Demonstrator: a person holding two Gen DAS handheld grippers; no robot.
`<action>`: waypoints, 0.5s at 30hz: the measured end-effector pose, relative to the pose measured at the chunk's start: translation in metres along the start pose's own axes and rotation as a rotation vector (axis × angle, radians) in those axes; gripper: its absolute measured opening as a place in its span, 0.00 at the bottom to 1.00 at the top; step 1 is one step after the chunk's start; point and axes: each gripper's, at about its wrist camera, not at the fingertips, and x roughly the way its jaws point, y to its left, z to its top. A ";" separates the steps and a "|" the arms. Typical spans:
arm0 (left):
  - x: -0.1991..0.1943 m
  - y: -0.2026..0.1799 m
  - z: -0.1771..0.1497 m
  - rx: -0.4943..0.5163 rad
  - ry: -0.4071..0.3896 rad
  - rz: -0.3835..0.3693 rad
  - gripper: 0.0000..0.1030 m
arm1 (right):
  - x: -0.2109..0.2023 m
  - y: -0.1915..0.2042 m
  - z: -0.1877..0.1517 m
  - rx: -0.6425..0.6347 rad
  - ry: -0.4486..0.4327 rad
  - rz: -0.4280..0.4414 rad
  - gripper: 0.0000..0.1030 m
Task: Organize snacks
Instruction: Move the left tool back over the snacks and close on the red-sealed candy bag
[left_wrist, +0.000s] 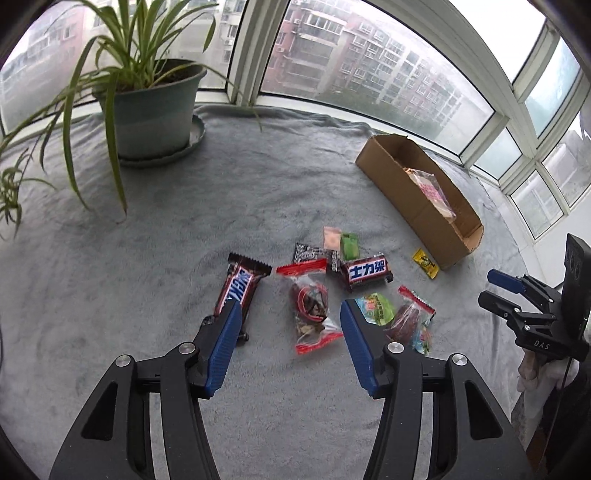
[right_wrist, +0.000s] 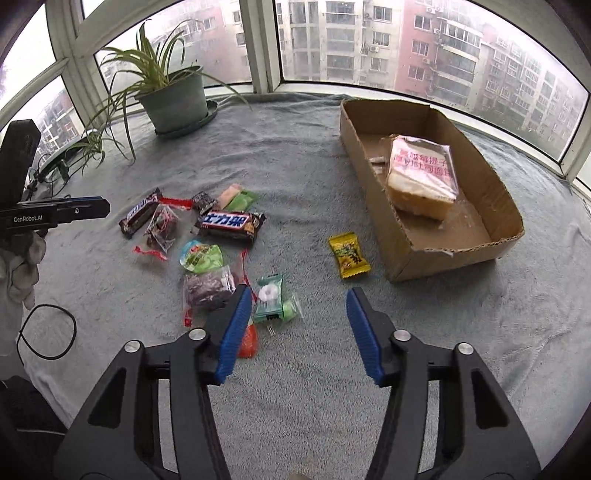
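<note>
Several snacks lie on a grey blanket (left_wrist: 147, 266). My left gripper (left_wrist: 290, 308) is open and empty, just above a clear red-edged bag (left_wrist: 312, 306), with a Snickers bar (left_wrist: 240, 286) by its left finger. A second Snickers bar (left_wrist: 367, 274) lies beyond. My right gripper (right_wrist: 298, 295) is open and empty, over bare blanket between a mint candy packet (right_wrist: 271, 299) and a yellow candy (right_wrist: 348, 254). The cardboard box (right_wrist: 402, 254) holds a wrapped cake slice (right_wrist: 423, 177); the box also shows in the left wrist view (left_wrist: 413, 203).
A potted spider plant (left_wrist: 155, 107) stands at the back left by the windows. A black cable loop (right_wrist: 48, 330) lies at the blanket's left edge. An orange packet (right_wrist: 248, 341) lies under my right gripper's left finger. The right gripper shows at the left view's right edge (left_wrist: 491, 286).
</note>
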 end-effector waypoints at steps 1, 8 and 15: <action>0.003 0.002 -0.003 -0.014 0.004 -0.001 0.53 | 0.005 0.002 -0.003 -0.008 0.009 -0.002 0.51; 0.018 0.006 -0.017 -0.035 0.042 -0.010 0.53 | 0.023 0.015 -0.004 -0.049 0.052 0.031 0.45; 0.030 0.006 -0.017 -0.058 0.062 -0.033 0.53 | 0.026 0.032 0.002 -0.014 0.072 0.156 0.45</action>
